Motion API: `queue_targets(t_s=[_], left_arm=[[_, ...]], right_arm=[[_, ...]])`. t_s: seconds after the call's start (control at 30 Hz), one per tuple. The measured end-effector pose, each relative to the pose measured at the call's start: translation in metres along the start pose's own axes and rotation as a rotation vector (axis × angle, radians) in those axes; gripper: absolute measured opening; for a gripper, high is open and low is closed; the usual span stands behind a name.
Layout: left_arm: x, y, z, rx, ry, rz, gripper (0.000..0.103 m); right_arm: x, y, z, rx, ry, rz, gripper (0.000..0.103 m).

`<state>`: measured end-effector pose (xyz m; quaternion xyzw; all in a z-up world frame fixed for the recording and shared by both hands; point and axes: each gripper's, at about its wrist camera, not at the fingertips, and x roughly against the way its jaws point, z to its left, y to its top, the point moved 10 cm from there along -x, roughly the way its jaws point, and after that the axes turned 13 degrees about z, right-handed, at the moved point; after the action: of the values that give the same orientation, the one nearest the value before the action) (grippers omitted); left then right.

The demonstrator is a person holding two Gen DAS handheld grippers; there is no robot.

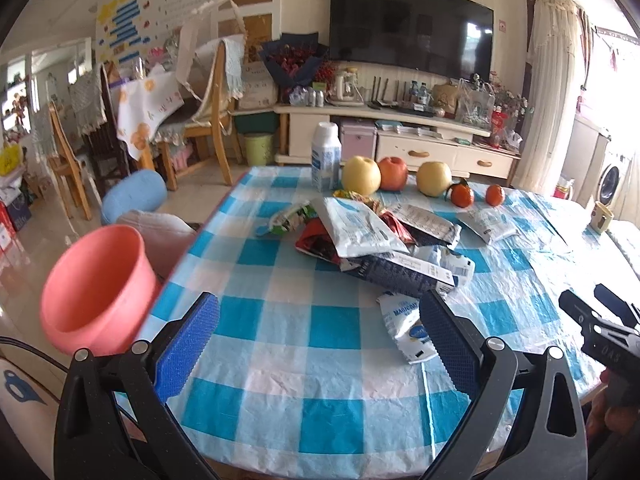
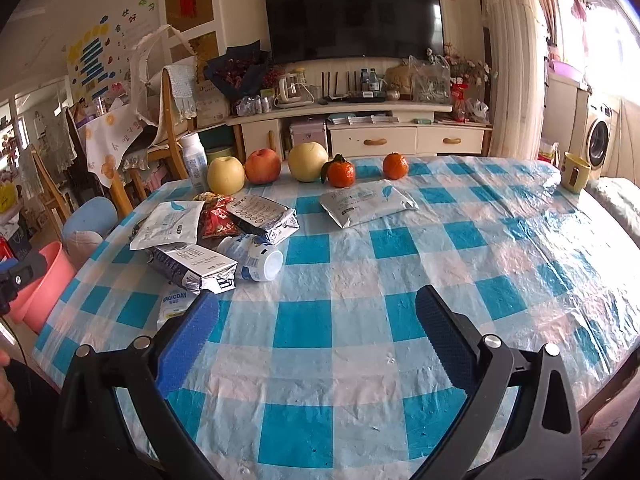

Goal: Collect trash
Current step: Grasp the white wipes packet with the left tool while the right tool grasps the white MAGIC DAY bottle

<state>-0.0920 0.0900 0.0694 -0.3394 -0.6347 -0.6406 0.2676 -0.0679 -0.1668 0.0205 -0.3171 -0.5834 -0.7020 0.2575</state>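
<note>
A heap of empty wrappers and cartons (image 1: 376, 240) (image 2: 208, 232) lies on the blue-checked tablecloth (image 1: 288, 320) (image 2: 360, 280). A small white pouch (image 1: 408, 328) rests just beyond my left gripper's right finger. A crushed white bottle (image 2: 256, 256) lies on its side in the heap. One silver pouch (image 2: 368, 202) (image 1: 488, 222) sits apart, nearer the fruit. A pink bin (image 1: 96, 288) (image 2: 38, 284) stands off the table's left edge. My left gripper (image 1: 320, 340) is open over the near table edge. My right gripper (image 2: 318, 340) is open too, holding nothing.
Two yellow apples, a red apple (image 2: 262, 166) and two tangerines (image 2: 340, 172) line the far side. An upright white bottle (image 1: 326, 156) stands at the far left corner. A yellow mug (image 2: 576, 172) stands at the right edge. Chairs (image 1: 208, 112) and a TV cabinet (image 1: 400, 136) lie beyond.
</note>
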Motion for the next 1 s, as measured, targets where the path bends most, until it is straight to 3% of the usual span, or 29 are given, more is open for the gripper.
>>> queue_targets(t_s=[0.23,0.43,0.73,1.0], left_arm=[[-0.031,-0.006,-0.006,0.025,-0.101,0.066,0.099],[-0.053,0.008,-0.002,0.068,-0.129,0.096,0.099],[-0.085,0.043,-0.012,0.044,-0.07,0.111,0.099],[-0.136,0.066,-0.037,-0.049,0.057,0.199,0.099]], right_arm=[[-0.02,0.01,-0.027,-0.11,0.07,0.061,0.099],[-0.041,0.028,-0.054,-0.205,0.09,0.081,0.099],[-0.091,0.054,-0.084,-0.361,0.181,0.151,0.099],[-0.132,0.071,-0.085,-0.385,0.22,0.217,0.099]])
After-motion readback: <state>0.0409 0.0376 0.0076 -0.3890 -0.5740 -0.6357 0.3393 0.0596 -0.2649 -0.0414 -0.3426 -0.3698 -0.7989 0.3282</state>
